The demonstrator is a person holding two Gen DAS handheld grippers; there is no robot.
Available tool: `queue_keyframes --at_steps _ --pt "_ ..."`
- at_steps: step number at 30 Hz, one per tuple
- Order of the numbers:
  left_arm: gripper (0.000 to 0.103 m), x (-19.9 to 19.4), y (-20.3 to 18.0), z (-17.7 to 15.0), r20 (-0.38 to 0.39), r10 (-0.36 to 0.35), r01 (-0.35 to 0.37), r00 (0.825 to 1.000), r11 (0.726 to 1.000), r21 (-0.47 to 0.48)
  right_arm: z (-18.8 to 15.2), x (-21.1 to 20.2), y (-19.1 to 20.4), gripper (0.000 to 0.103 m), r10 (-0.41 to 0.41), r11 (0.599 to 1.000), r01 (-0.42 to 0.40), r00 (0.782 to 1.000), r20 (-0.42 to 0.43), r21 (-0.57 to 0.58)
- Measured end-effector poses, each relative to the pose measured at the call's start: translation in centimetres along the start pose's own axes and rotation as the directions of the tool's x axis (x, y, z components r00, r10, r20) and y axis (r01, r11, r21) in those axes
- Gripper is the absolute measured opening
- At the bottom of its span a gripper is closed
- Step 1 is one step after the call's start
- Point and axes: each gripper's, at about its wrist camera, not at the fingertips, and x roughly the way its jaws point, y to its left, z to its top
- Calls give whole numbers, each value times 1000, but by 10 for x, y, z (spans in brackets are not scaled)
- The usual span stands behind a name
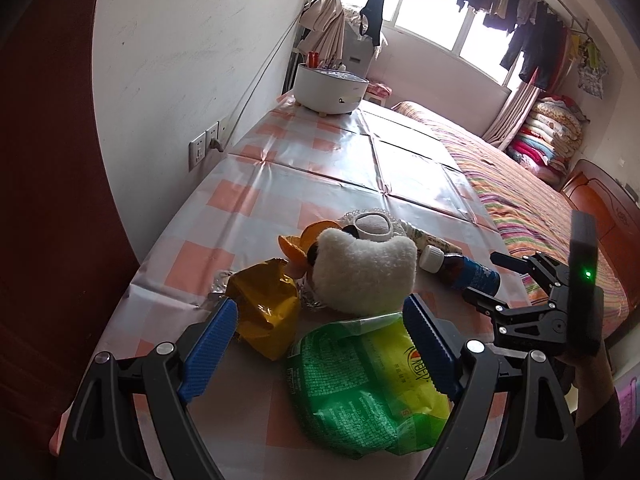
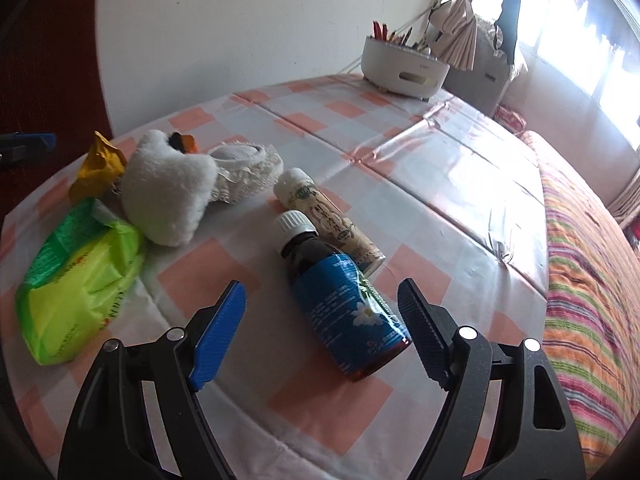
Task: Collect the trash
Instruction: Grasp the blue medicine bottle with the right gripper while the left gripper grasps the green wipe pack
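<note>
On the checked tablecloth lie a green snack packet, a crumpled yellow packet, a white plush toy with orange parts, a brown bottle with a blue label and a cream tube. My left gripper hangs open just over the green and yellow packets, its pads not pressing either. My right gripper is open, and the brown bottle lies between its fingers without touching the pads. In the left wrist view the right gripper shows at the bottle's base.
A white lace piece lies behind the plush toy. A white pot with utensils stands at the table's far end. The wall with sockets runs along the left, and a striped bed borders the table on the right.
</note>
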Motion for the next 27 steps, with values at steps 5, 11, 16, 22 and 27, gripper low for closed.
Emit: queue_keyframes --at_steps 5,11,16,22,27 --pt "82 4 5 0 -15 1 -1 1000 1000 -12 1 20 -7 63 -3 1000 3 998 -63 1" --pt "82 11 9 -2 -56 -8 7 998 1000 -23 2 31 -8 57 2 1000 -1 995 -98 2" --pt "82 17 4 -7 -103 1 1 995 1000 16 2 34 -6 50 8 1000 -6 995 -102 16" --pt "82 25 5 -17 -181 22 -11 983 998 58 -1 31 -1 46 16 999 -12 996 -89 44" --pt "82 35 10 -26 -255 7 9 967 998 61 -7 24 3 45 44 996 -38 997 -69 77"
